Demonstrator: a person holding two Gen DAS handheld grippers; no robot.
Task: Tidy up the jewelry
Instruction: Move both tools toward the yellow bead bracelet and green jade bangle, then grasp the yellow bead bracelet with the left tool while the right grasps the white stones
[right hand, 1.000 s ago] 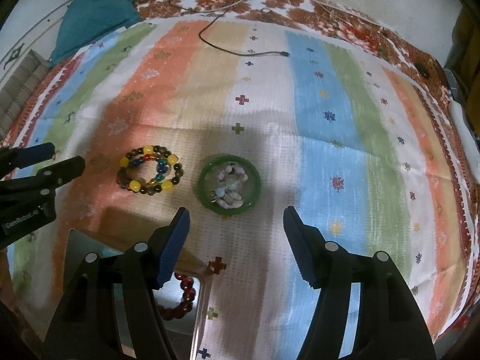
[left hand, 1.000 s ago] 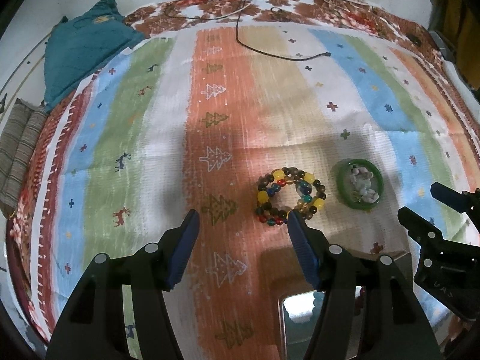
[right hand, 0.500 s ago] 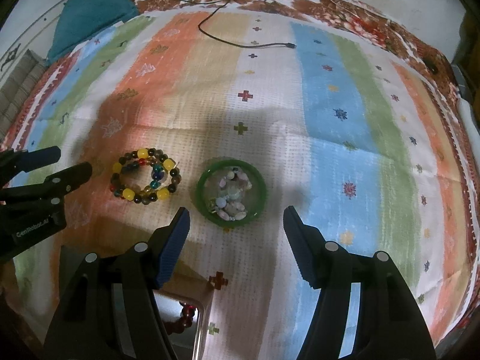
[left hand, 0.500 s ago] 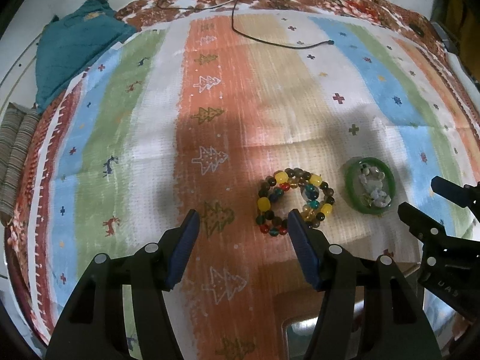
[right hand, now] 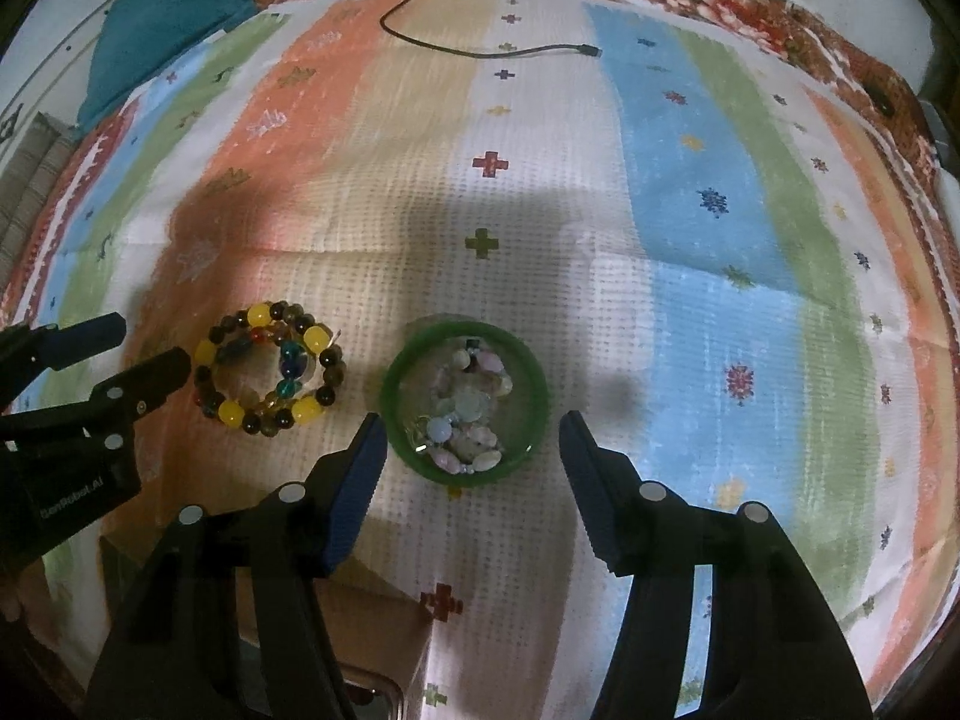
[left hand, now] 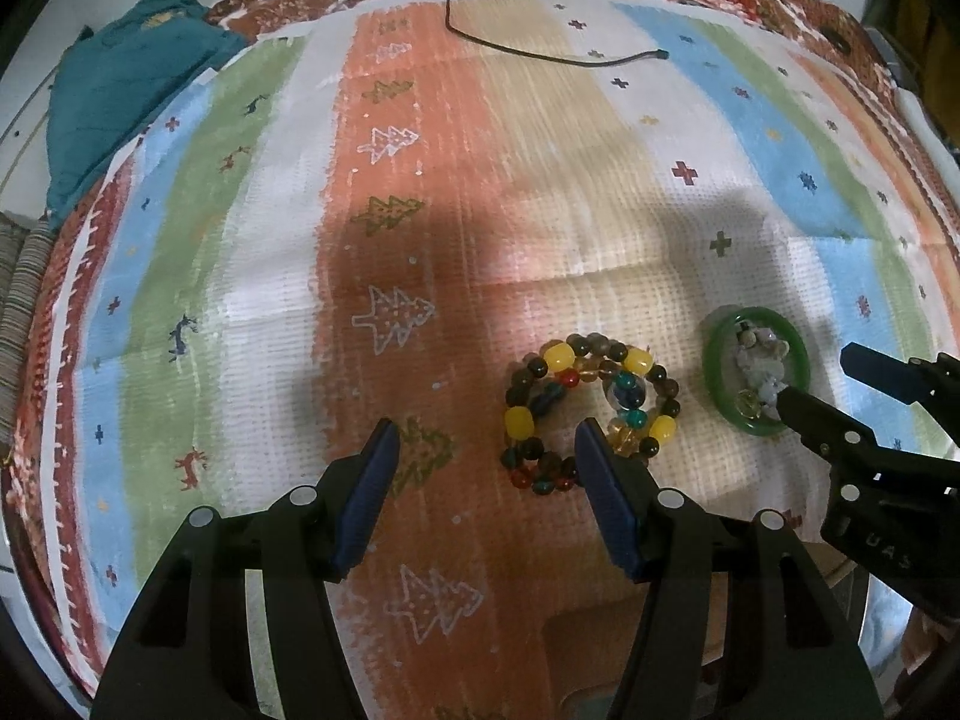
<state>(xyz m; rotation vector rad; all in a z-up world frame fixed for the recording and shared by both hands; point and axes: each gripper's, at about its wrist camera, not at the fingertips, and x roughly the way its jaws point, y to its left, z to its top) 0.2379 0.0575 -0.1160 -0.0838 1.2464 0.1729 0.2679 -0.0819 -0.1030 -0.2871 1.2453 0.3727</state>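
Striped cloth point(right hand: 690, 276) open ahead and right; bead bracelets point(right hand: 270, 372), green bangle point(right hand: 468, 402) crowd near centre; cable point(right hand: 480, 51) far.

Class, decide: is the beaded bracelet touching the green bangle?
Apart. The right wrist view shows bare cloth plainly between the beaded bracelet and the green bangle; the left wrist view shows the same gap.
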